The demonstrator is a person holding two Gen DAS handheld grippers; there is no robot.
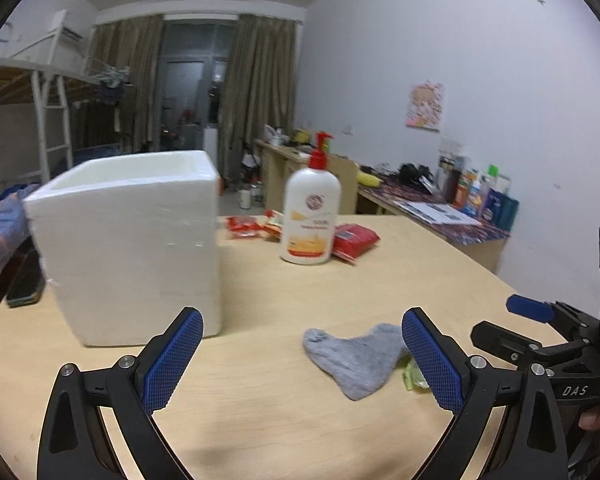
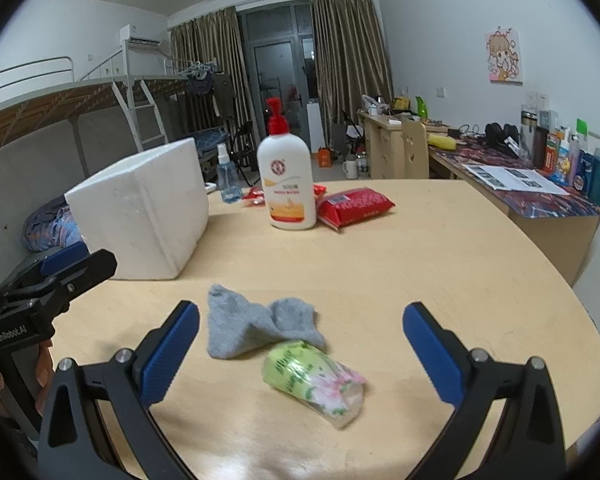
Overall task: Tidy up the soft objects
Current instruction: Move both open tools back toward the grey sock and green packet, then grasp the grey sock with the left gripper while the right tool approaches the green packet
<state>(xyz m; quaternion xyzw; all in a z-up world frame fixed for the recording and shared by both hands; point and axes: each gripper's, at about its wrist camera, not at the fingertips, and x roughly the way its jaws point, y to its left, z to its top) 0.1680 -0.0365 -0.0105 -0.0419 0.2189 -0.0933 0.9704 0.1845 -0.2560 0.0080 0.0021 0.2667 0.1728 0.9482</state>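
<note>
A grey sock (image 1: 354, 354) (image 2: 256, 326) lies flat on the wooden table (image 1: 300, 284) (image 2: 440, 260). Touching its near edge is a green tissue pack (image 2: 314, 380), mostly hidden behind my left finger in the left wrist view (image 1: 414, 376). A white foam box (image 1: 128, 240) (image 2: 148, 208), open at the top, stands left of the sock. My left gripper (image 1: 302, 356) is open, the sock just inside its right finger. My right gripper (image 2: 302, 354) is open too, with the tissue pack and sock between its fingers. Each gripper shows at the edge of the other's view (image 1: 540, 320) (image 2: 60, 276).
A white lotion pump bottle (image 1: 310, 216) (image 2: 286, 184) stands mid-table with red packets (image 1: 354, 240) (image 2: 354, 204) beside it. A small spray bottle (image 2: 228, 180) is behind the box. A phone (image 1: 26, 280) lies left of the box. A cluttered desk (image 2: 532, 188) lines the right wall.
</note>
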